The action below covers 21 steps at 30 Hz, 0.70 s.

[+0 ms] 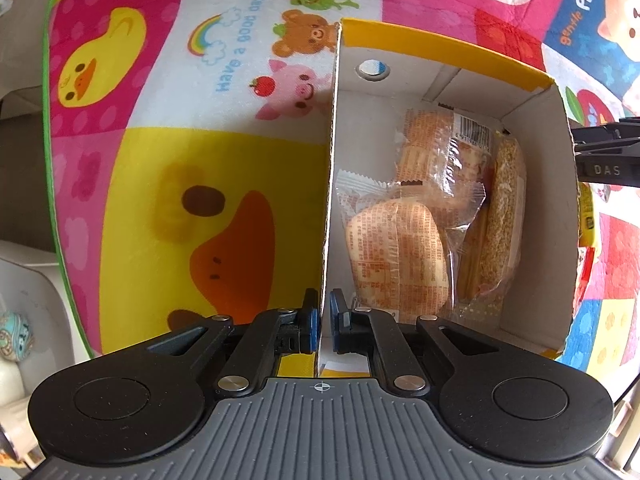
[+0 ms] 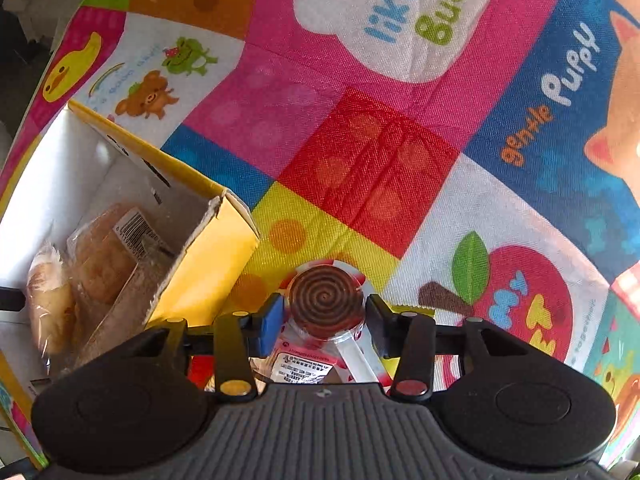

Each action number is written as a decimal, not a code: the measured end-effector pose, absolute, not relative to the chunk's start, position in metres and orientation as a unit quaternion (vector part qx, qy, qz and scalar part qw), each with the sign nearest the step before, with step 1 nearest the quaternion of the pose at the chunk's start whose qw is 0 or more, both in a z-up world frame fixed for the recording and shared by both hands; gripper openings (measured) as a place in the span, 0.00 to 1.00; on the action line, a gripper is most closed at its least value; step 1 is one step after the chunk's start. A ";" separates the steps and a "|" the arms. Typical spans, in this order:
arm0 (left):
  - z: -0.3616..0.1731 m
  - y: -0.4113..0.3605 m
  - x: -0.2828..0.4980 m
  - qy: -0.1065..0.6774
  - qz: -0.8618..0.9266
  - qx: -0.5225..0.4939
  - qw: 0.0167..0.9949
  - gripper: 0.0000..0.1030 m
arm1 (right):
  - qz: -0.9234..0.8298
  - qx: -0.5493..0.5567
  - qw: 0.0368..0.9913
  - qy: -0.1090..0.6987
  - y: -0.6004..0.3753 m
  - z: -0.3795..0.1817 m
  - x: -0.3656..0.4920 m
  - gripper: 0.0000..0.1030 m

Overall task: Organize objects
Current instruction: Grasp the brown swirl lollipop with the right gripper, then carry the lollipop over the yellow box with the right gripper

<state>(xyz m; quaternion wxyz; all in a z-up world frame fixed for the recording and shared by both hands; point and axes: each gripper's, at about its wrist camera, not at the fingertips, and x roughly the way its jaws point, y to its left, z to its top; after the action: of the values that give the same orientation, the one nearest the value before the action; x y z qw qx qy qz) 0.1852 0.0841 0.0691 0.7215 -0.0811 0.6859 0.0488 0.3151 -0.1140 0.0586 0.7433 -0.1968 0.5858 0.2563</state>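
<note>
Inside box (image 1: 420,80): three snack packets (image 1: 396,256); outside, one lollipop (image 2: 325,298)

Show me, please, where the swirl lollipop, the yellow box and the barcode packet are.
swirl lollipop (image 2: 325,298): right wrist view, centre of the brown spiral.
yellow box (image 2: 208,268): right wrist view, yellow outer side wall.
barcode packet (image 1: 444,148): left wrist view, clear wrapper beside the barcode.

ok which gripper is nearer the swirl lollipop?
Right. The right gripper straddles the swirl lollipop on the mat, jaws open around it. The left gripper is over at the box, shut on its side wall.
</note>
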 end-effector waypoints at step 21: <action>0.068 0.085 0.178 0.674 -0.040 -0.030 0.737 0.08 | 0.079 0.141 0.757 0.633 -0.224 0.148 0.169 0.43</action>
<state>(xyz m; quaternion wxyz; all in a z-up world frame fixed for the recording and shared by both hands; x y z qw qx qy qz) 0.1777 0.0848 0.0676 0.7366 -0.0296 0.6745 -0.0404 0.1691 -0.2241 0.1477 0.7572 0.1406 0.6331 0.0785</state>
